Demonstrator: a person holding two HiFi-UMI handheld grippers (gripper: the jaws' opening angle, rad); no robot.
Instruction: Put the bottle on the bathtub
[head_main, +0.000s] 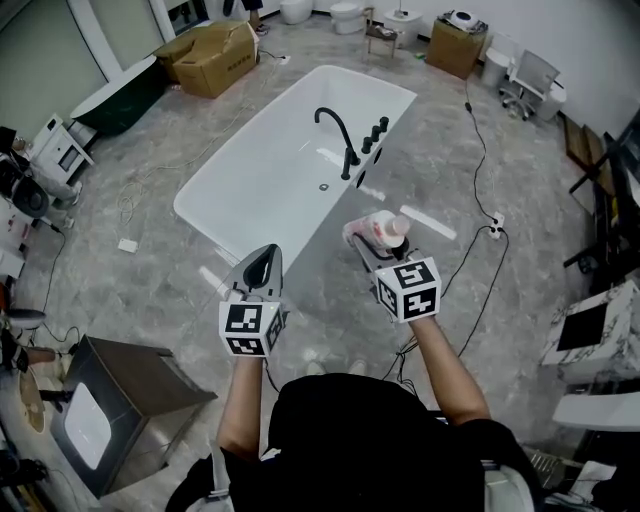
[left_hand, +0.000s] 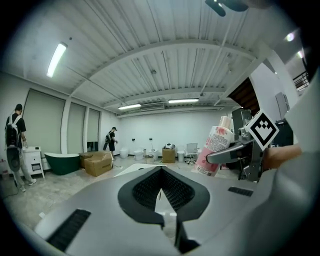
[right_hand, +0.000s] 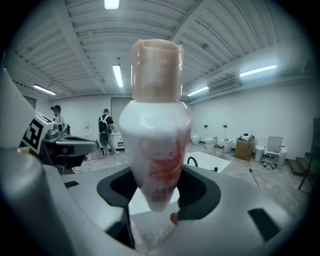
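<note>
My right gripper (head_main: 372, 243) is shut on a white bottle (head_main: 378, 229) with pink print and a tan cap, held in the air just short of the near rim of the white bathtub (head_main: 250, 170). In the right gripper view the bottle (right_hand: 156, 130) stands upright between the jaws, cap up. The left gripper view shows the same bottle (left_hand: 214, 146) at the right, in the other gripper. My left gripper (head_main: 260, 262) hangs to the left of it, shut and with nothing in it. A black faucet (head_main: 338, 138) rises from the tub's right rim.
Cardboard boxes (head_main: 210, 56) stand beyond the tub at the left, a dark green tub (head_main: 125, 95) further left. A grey cabinet (head_main: 115, 410) stands at the near left. Cables (head_main: 478, 130) run over the floor at the right. Two people (right_hand: 106, 131) stand far off.
</note>
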